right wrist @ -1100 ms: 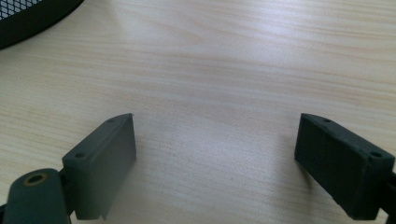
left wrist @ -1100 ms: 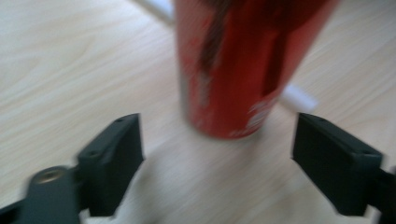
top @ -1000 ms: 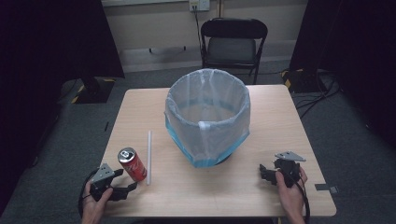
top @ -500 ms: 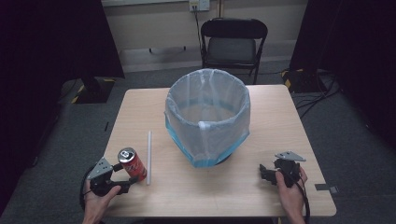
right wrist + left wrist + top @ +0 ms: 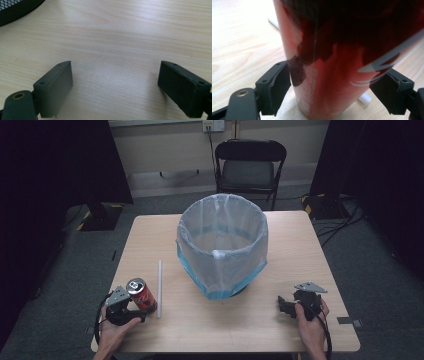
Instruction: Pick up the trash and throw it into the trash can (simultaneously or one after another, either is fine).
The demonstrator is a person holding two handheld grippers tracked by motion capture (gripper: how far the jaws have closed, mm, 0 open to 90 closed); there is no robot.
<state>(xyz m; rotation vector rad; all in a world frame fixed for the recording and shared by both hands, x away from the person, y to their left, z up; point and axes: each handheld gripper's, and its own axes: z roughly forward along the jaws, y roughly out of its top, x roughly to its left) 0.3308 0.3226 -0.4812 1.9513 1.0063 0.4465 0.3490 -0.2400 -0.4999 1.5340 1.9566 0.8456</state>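
Pale wood counter (image 5: 300, 250) with bag-lined bin (image 5: 222, 245) at centre, right hand-held gripper (image 5: 284, 306) idle and spread over bare wood, left hand-held gripper (image 5: 136, 306) newly slid in, spread astride upright red can (image 5: 141, 293) at near-left corner, probably ready to clamp, white straw (image 5: 159, 287) just beside.

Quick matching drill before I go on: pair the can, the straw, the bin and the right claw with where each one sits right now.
Things:
1. red can
2. white straw
3. lined bin
4. right claw

Places:
A. middle of the table
B. open over bare wood, near right corner
C. between the left claw's jaws
D. flat, just right of the can

Pairs: 1-C, 2-D, 3-A, 4-B
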